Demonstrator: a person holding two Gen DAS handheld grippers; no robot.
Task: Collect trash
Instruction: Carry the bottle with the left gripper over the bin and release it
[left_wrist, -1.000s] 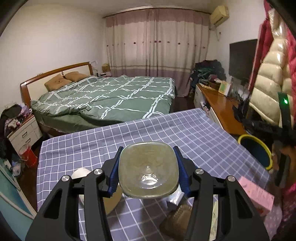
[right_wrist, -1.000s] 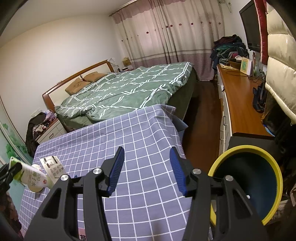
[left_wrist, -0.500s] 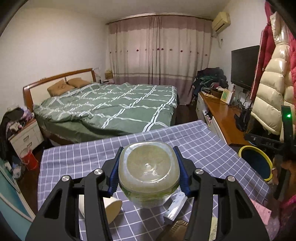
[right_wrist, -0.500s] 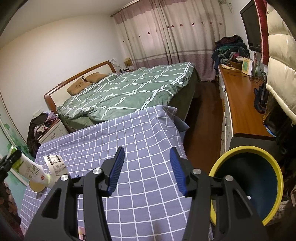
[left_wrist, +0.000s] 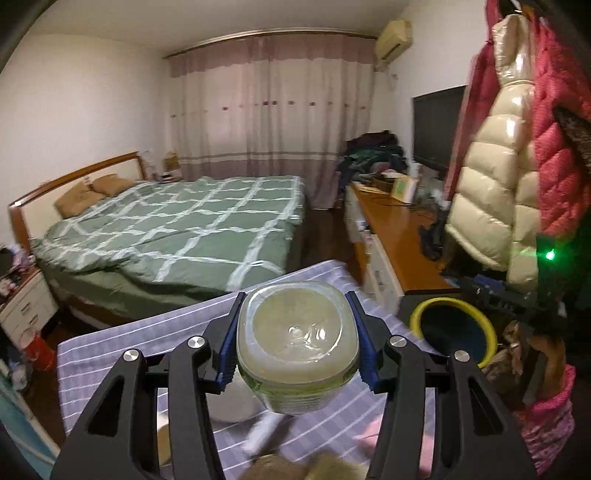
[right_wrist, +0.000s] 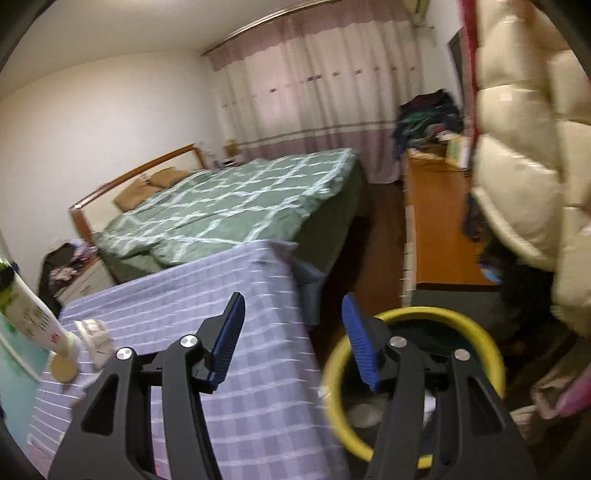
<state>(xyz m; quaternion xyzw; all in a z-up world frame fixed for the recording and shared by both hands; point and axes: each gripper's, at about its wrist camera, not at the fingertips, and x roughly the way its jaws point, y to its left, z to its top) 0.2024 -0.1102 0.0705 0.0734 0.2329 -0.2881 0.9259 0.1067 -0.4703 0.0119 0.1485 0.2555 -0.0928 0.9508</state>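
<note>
My left tongs (left_wrist: 297, 341) are pinching a bottle (left_wrist: 297, 350). The two blue pads (left_wrist: 229, 343) are pressing on its sides, and I am looking right at its see-through bottom. In the right view I am seeing the same bottle (right_wrist: 27, 314) from the side, white and green, tipping cap-down at the left edge. It is hanging up in the air over the table (left_wrist: 122, 347), which is wearing a purple checked cloth.

My right tongs (right_wrist: 291, 339) are spread wide and are holding nothing. They are hanging over the edge of the table, with the right pad in front of the bin (right_wrist: 476, 325).

The bin (left_wrist: 452, 334) is yellow at the rim and dark inside. It is standing on the floor just past the table's right corner, near the coats (left_wrist: 491, 206). The bottle is not over it yet.

I think I am doing the carrying part now: the bottle is picked up and needs to go in the bin. Next I am going to swing the left tongs to the right until the bottle is right above the dark hole, then let the pads go apart.

More trash is lying on the cloth under the bottle, like a white cup (left_wrist: 236, 402), but it is blurry. In the right view a small wrapper (right_wrist: 94, 338) is lying on the cloth near the bottle's cap.
</note>
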